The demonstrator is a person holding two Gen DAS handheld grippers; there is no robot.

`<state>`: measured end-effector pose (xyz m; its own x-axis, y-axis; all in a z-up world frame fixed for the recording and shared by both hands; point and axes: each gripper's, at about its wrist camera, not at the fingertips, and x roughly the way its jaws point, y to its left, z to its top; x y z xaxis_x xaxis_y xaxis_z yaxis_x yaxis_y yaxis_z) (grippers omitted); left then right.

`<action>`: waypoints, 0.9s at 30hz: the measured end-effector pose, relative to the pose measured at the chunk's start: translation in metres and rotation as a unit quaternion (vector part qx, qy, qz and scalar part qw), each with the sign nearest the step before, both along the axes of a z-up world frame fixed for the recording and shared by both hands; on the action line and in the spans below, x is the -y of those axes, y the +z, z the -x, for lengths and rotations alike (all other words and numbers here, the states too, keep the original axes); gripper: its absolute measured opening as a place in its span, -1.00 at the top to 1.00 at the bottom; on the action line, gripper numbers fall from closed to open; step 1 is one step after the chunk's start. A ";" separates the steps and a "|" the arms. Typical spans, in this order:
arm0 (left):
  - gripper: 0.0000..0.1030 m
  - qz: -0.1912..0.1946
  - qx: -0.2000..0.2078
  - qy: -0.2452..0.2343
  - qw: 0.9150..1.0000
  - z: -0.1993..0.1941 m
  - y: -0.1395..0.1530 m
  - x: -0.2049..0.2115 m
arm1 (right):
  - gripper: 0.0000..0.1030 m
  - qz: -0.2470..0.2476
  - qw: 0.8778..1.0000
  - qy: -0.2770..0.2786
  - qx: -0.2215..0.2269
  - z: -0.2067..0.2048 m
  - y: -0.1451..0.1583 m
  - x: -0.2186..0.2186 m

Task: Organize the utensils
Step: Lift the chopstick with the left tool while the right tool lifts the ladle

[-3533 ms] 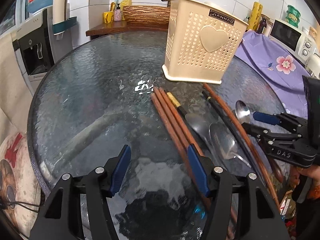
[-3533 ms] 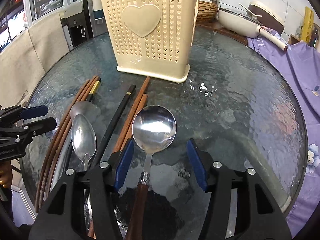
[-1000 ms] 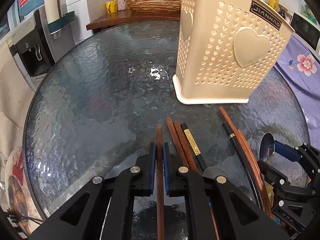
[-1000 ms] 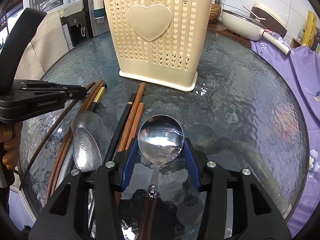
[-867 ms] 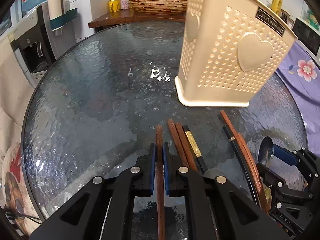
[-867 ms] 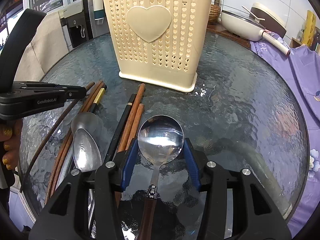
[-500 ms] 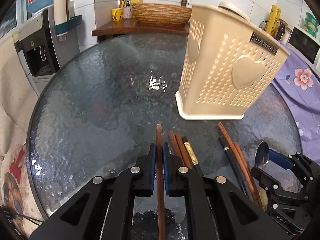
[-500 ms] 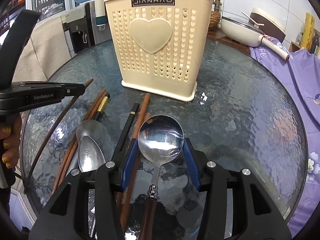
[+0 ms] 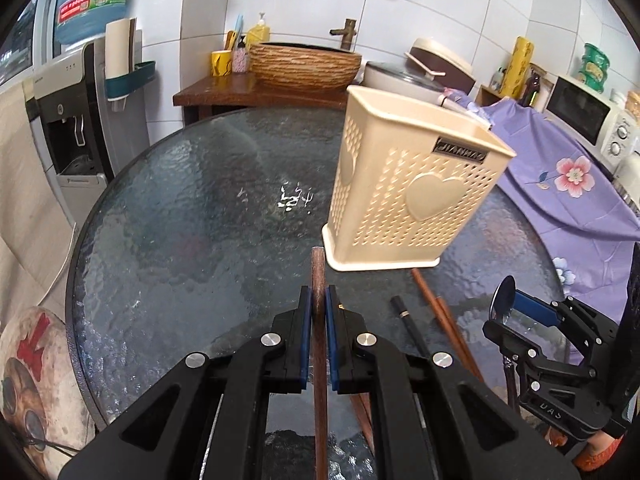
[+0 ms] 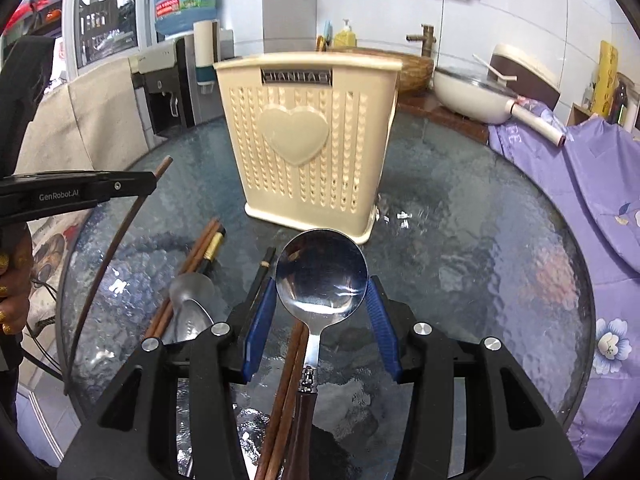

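Right now my left gripper (image 9: 316,312) has its fingers clamped on a brown chopstick (image 9: 319,280), lifted off the glass counter (image 9: 180,216). My right gripper (image 10: 320,312) pinches the spoon (image 10: 321,276) bowl, raised before the cream holder (image 10: 308,140); other utensils lie below

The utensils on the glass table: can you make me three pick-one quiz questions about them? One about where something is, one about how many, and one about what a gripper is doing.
1. Where does the cream holder stand?
A. on the purple cloth
B. on the glass table
C. on the wooden counter

2. How many chopsticks does the left gripper hold?
A. one
B. two
C. four

3. What is the right gripper doing?
A. open and empty
B. shut on a chopstick
C. shut on the round spoon

Answers:
1 B, its base sits on the glass.
2 A, a single brown chopstick is between its pads.
3 C, both pads press the spoon's bowl.
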<state>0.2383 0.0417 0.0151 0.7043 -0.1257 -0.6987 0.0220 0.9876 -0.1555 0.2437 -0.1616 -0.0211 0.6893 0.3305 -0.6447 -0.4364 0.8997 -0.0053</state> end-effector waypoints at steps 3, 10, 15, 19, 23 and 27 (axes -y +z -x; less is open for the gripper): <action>0.86 0.011 0.011 -0.003 1.000 0.004 0.009 -0.003 | 0.09 -0.008 1.000 0.002 0.012 0.004 0.010 0.003; 0.86 0.018 0.041 -0.008 0.999 0.017 0.034 -0.005 | 0.09 -0.031 0.999 0.012 0.028 0.012 0.031 0.011; 0.86 0.020 0.065 -0.016 0.998 0.028 0.052 -0.004 | 0.09 -0.039 0.999 0.017 0.034 0.017 0.041 0.015; 0.86 0.019 0.084 -0.021 0.996 0.038 0.066 -0.005 | 0.09 -0.046 0.998 0.020 0.038 0.022 0.050 0.018; 0.86 0.022 0.096 -0.024 0.995 0.046 0.076 -0.007 | 0.09 -0.056 0.997 0.027 0.038 0.026 0.059 0.021; 0.86 0.022 0.109 -0.022 0.994 0.052 0.085 -0.012 | 0.09 -0.060 0.997 0.032 0.044 0.030 0.067 0.022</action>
<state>0.1860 0.0532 0.1002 0.8312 -0.1862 -0.5238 0.1024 0.9774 -0.1851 0.2141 -0.1833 0.0454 0.7167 0.4458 -0.5362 -0.4949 0.8669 0.0594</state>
